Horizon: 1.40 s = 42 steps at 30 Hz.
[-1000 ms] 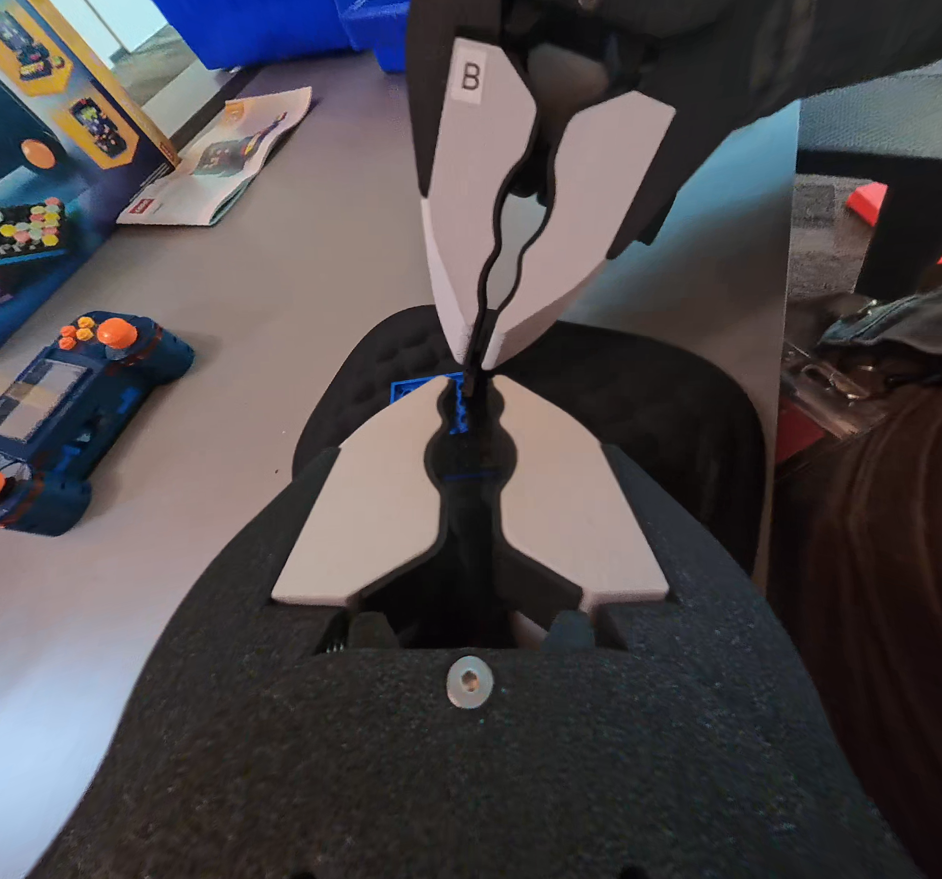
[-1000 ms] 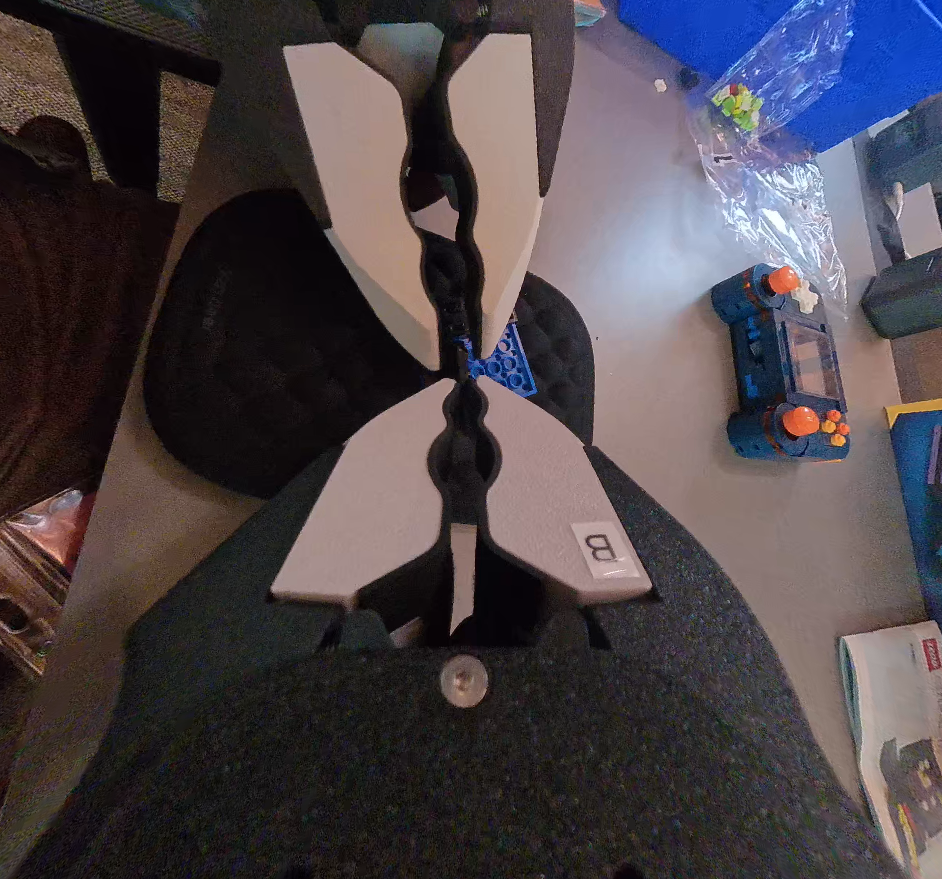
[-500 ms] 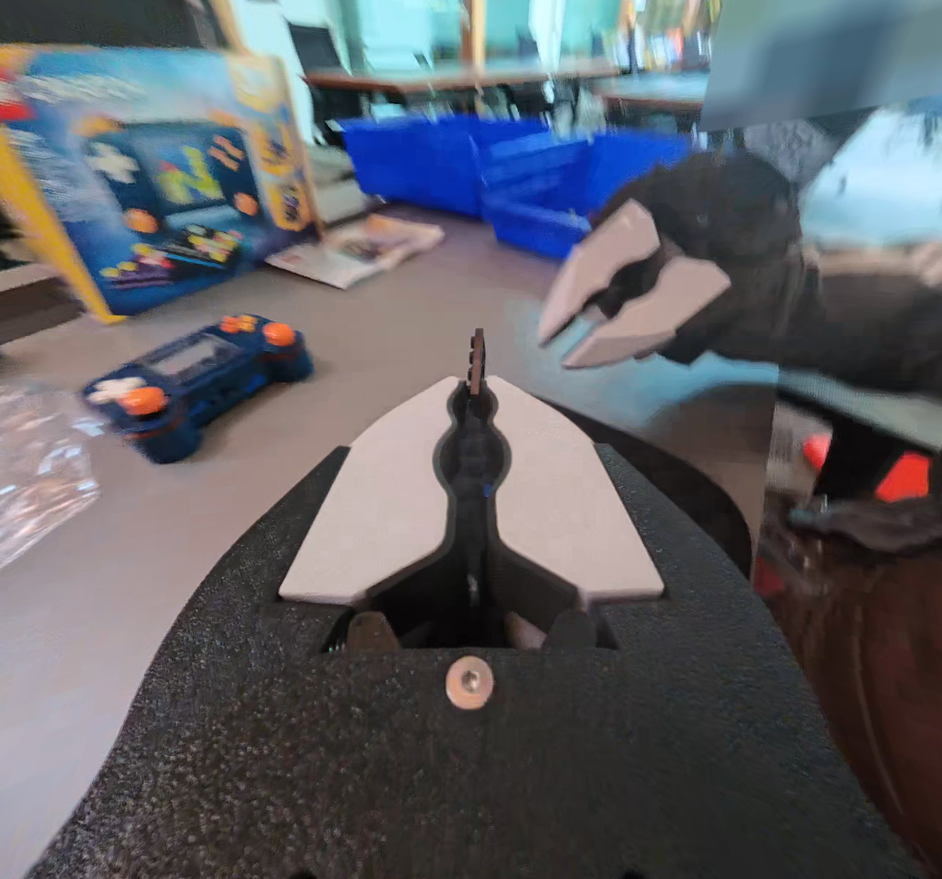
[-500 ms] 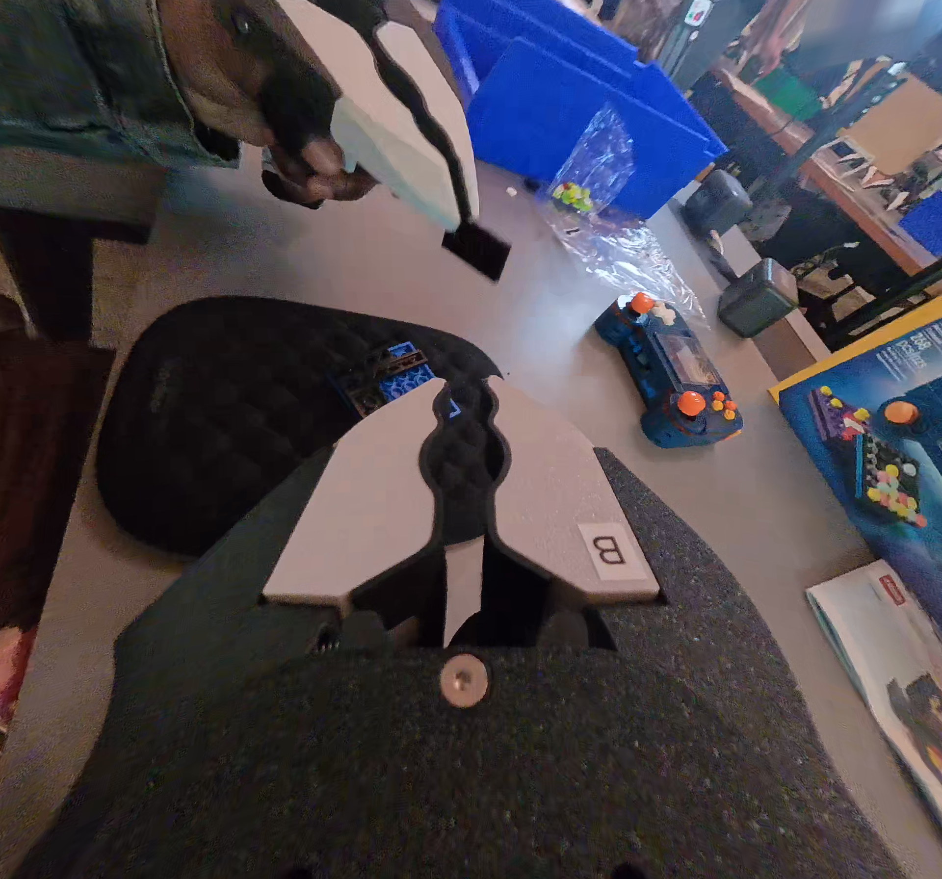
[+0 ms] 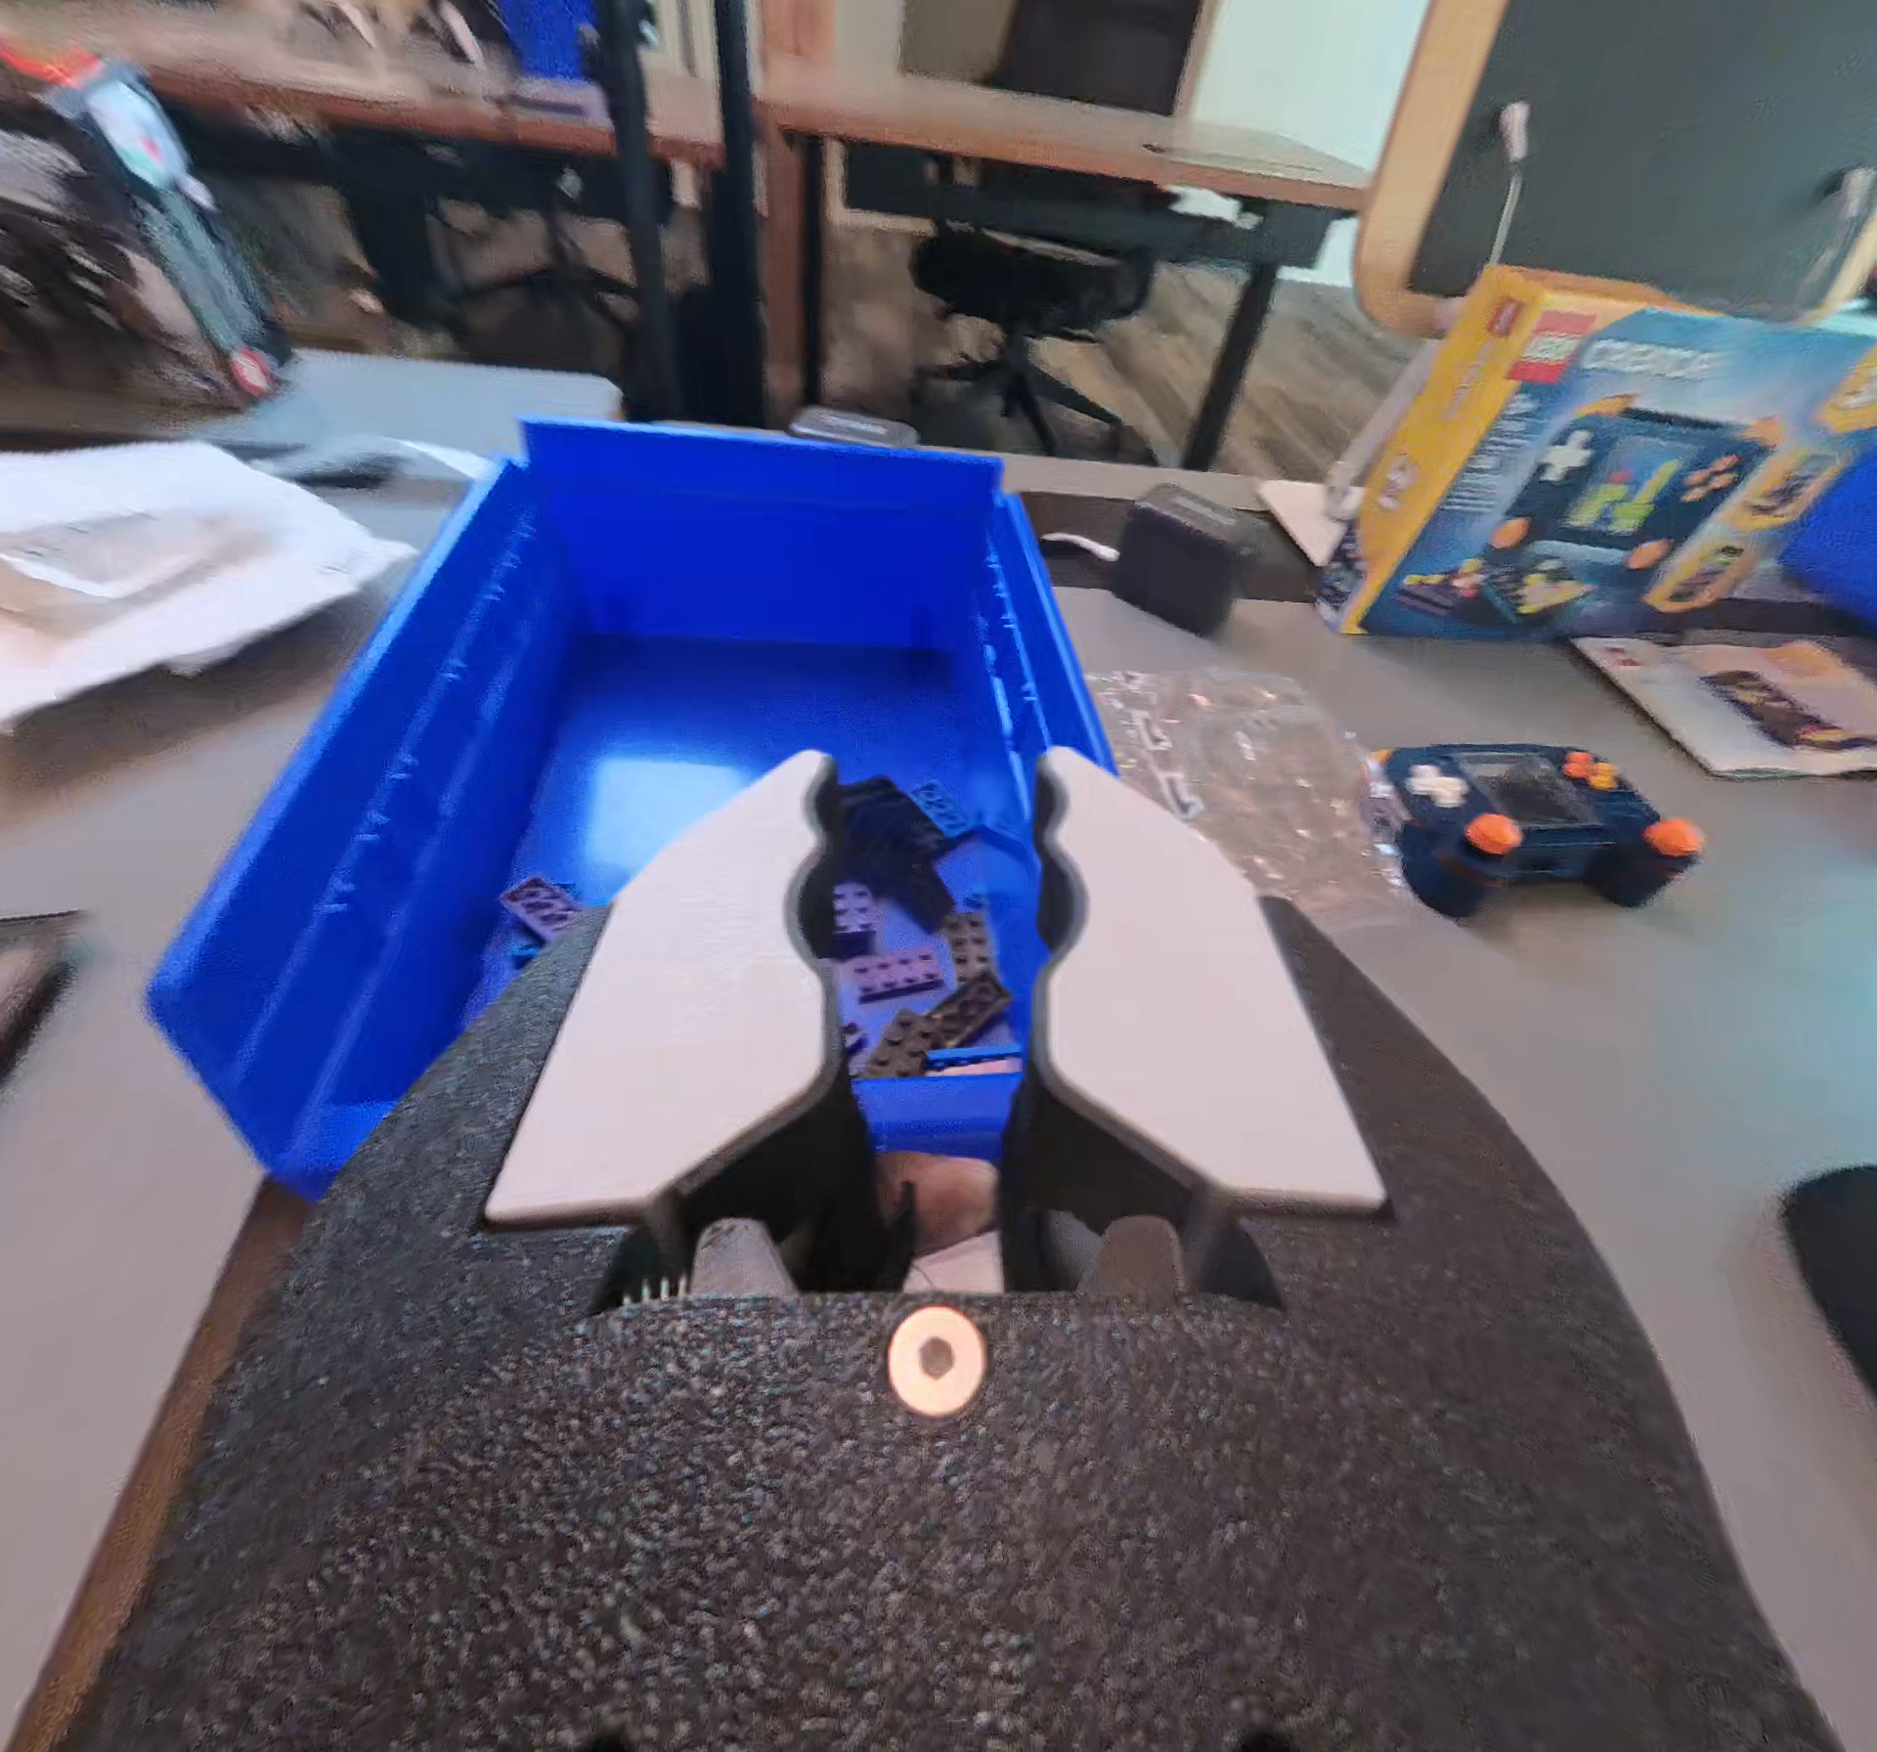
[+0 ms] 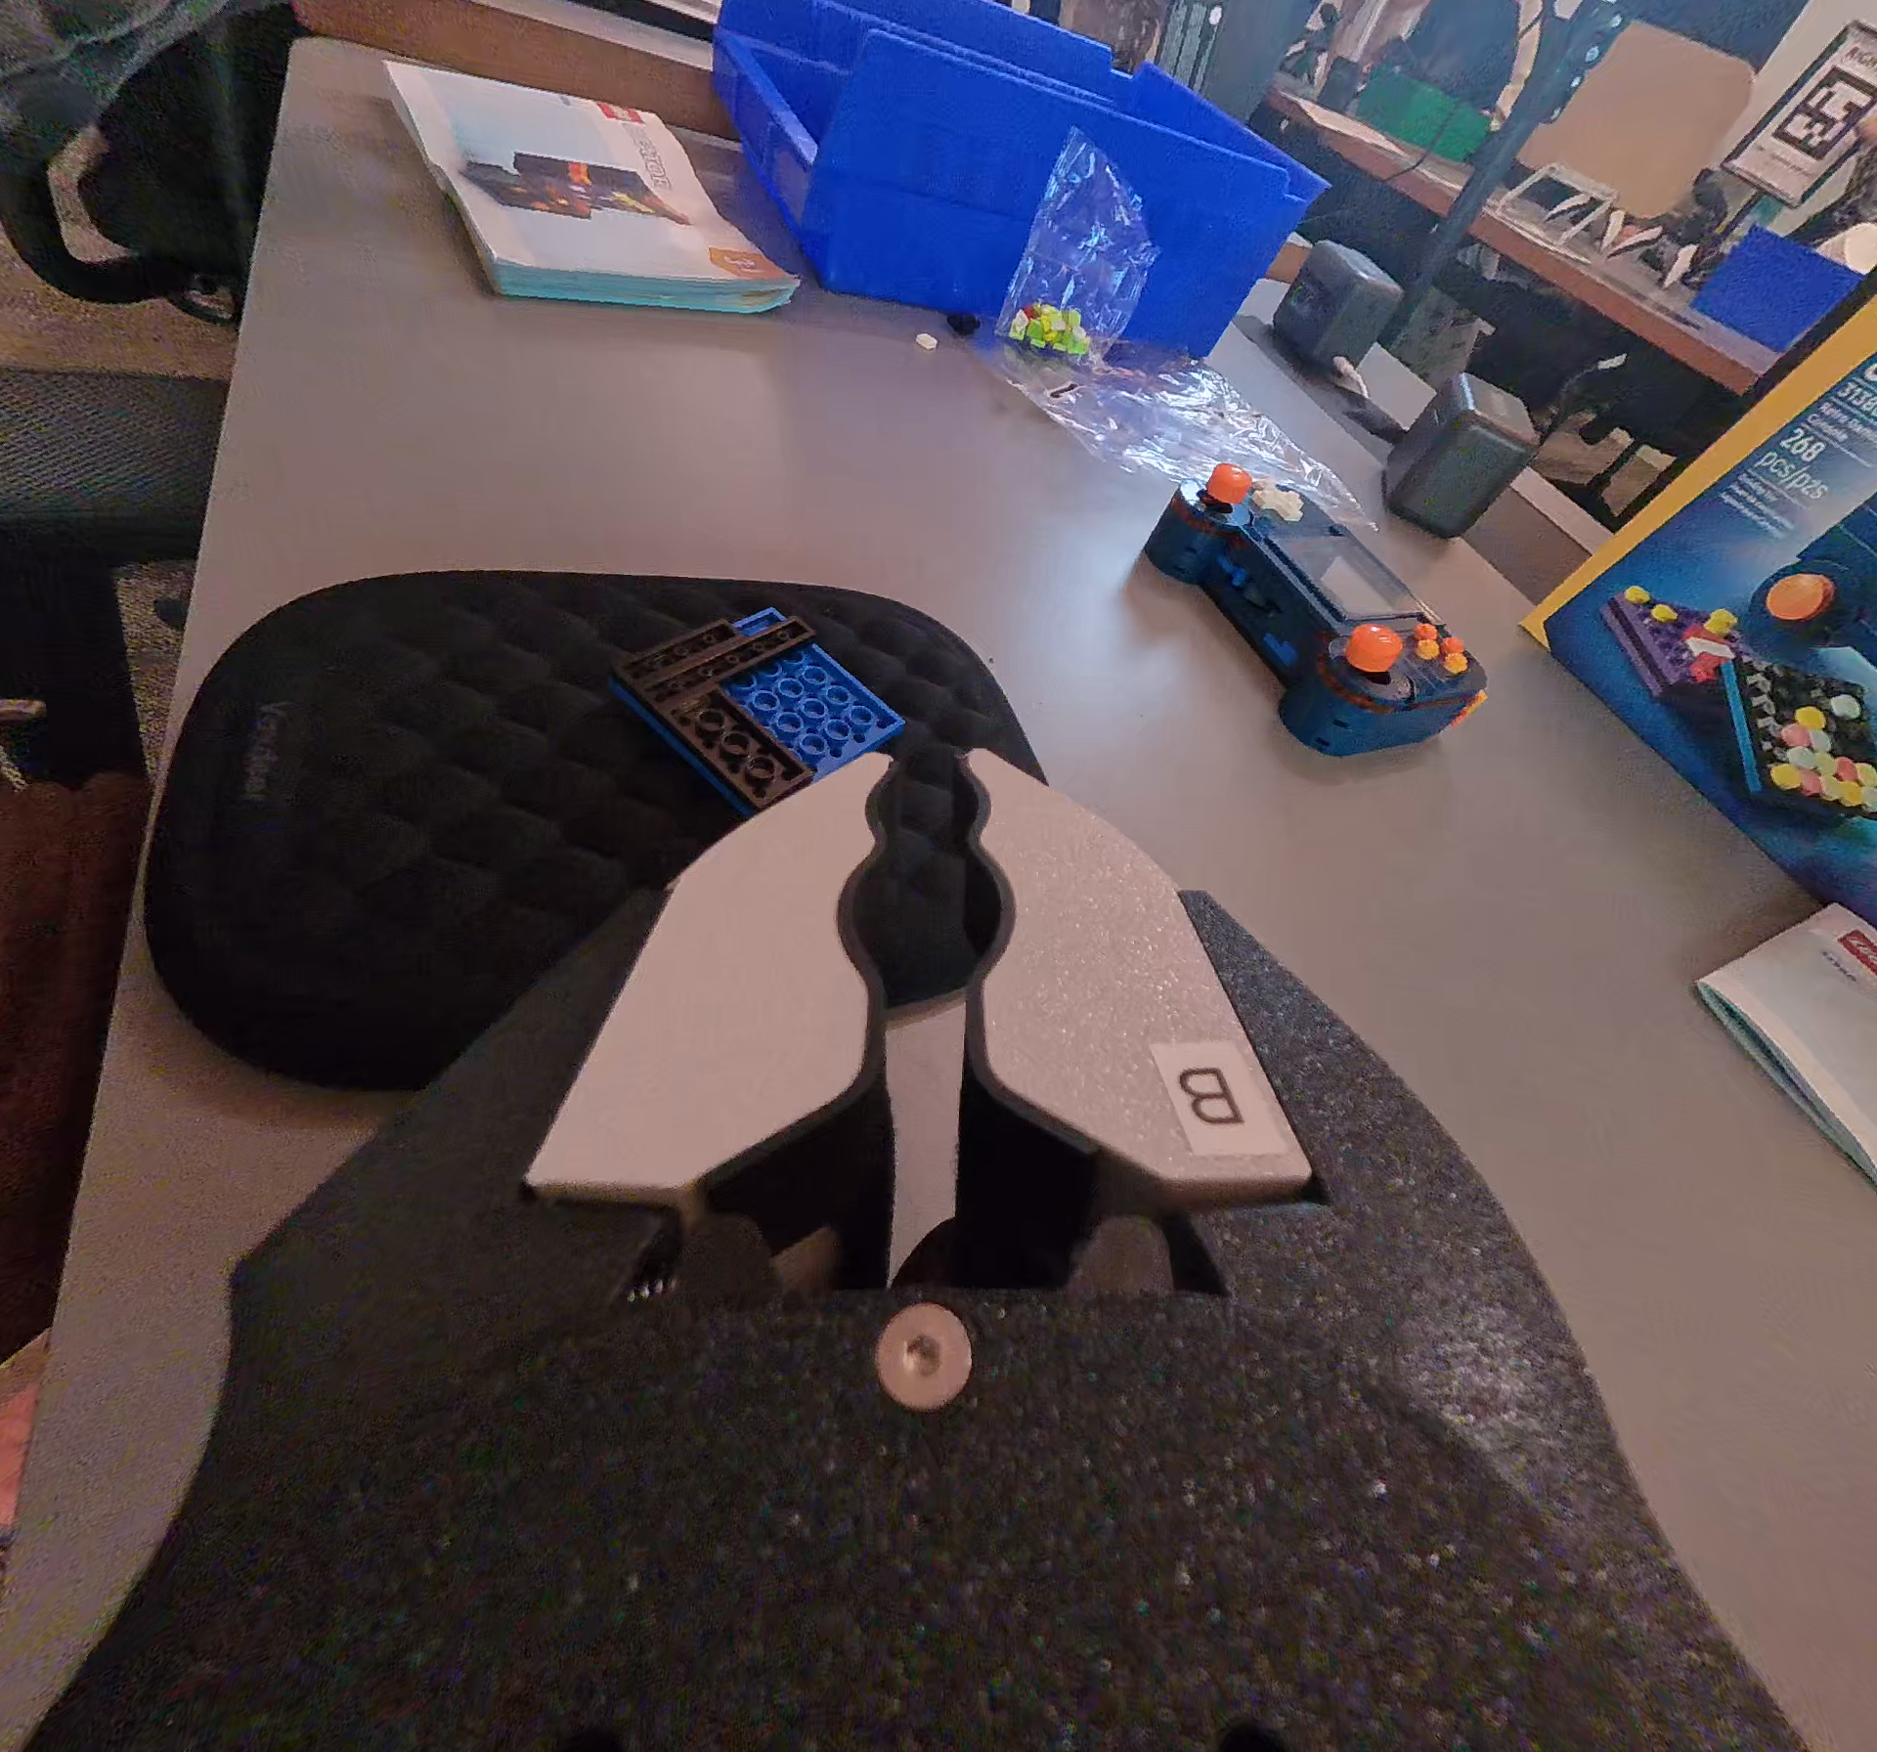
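My left gripper (image 5: 934, 769) is open and empty, held over an open blue bin (image 5: 335, 850). Several loose dark and purple brick plates (image 5: 914, 972) lie on the bin's floor, seen between my fingers. My right gripper (image 6: 926, 764) is slightly open and empty, hovering over a black quilted pad (image 6: 406, 840). A flat assembly of blue and black plates (image 6: 757, 708) lies underside up on the pad, just ahead and left of the right fingertips, not touched.
A dark blue brick-built handheld console (image 6: 1320, 616) sits on the grey table, also in the left wrist view (image 5: 1534, 820). Clear plastic bags (image 6: 1087, 271), blue bins (image 6: 1016, 159), a booklet (image 6: 589, 200) and a toy box (image 5: 1605, 494) stand around. The gap from one gripper's tips to the other's is roughly 40 centimetres.
My left gripper pulled a thin dark plate off the assembly, swung over to the blue bin and opened; the plate is gone from it. My right gripper let go and drew back.
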Each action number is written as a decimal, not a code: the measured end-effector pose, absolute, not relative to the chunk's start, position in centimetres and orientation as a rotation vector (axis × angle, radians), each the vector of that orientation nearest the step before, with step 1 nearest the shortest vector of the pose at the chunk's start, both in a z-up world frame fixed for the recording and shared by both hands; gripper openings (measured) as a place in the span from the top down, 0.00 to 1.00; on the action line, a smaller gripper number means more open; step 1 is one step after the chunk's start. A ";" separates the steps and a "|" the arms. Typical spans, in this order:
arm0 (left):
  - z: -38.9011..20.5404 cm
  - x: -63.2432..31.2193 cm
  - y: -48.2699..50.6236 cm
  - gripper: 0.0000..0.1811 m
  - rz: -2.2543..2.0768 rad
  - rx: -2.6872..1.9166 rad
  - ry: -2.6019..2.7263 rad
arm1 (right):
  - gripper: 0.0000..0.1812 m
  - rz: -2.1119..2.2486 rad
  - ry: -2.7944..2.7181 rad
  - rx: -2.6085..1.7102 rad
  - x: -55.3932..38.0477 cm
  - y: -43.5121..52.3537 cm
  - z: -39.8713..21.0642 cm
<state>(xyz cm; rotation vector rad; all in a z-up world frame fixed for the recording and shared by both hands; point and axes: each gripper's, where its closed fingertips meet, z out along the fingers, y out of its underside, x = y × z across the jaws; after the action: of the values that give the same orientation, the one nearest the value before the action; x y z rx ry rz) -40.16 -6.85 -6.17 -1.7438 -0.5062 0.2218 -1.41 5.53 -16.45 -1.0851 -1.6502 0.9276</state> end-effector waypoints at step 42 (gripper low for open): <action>-20.2 -3.2 0.9 1.00 -0.313 -2.119 0.528 | 0.92 0.222 -2.475 -0.634 -2.4 1.5 -20.7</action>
<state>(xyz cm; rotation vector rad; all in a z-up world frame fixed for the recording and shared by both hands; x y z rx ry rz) -3.18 0.87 -20.15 -2.1186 0.5281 -0.3128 -2.42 1.47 -20.69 -0.6336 -2.4748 0.2224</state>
